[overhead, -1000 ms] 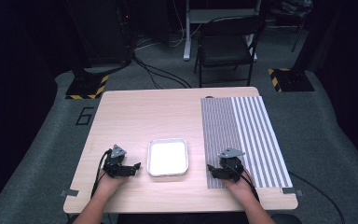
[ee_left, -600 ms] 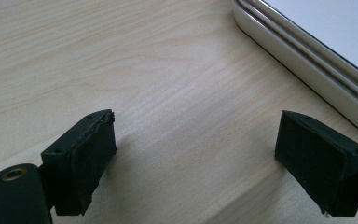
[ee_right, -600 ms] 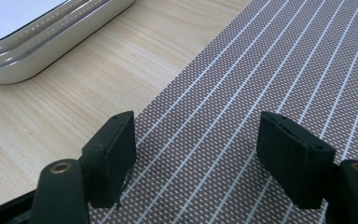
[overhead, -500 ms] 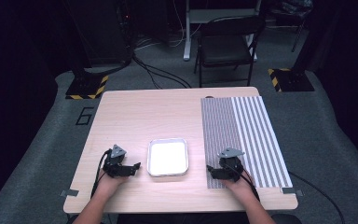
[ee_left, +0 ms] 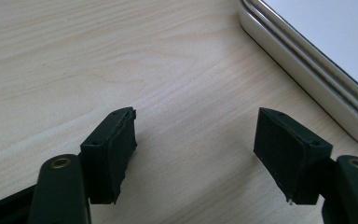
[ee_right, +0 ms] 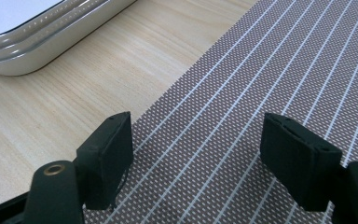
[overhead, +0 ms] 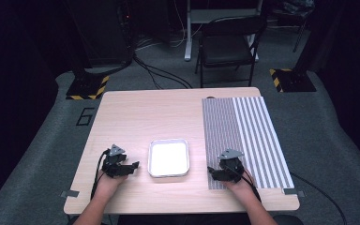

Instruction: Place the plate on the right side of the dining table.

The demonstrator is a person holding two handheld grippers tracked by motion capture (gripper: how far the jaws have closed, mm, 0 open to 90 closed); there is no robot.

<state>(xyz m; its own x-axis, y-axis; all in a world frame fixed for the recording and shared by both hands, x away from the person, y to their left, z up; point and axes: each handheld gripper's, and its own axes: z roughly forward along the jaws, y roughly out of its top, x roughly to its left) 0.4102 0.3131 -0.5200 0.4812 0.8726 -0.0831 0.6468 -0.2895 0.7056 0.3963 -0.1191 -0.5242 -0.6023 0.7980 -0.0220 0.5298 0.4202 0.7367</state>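
Note:
A white rectangular tray with a metal rim lies empty near the table's front edge, between my two grippers. My left gripper rests on the bare wood to its left, jaws pointing at the tray. In the left gripper view, the left gripper is open; its jaws have just been closing with nothing between them, and the tray's rim runs past the upper right. My right gripper sits on the striped mat, pointing left. In its own view, the right gripper stands open over the mat, holding nothing.
The wooden table has a brown mat with white stripes covering its right part. A black chair and cables stand on the floor behind the table. The tray's corner shows at the upper left in the right gripper view.

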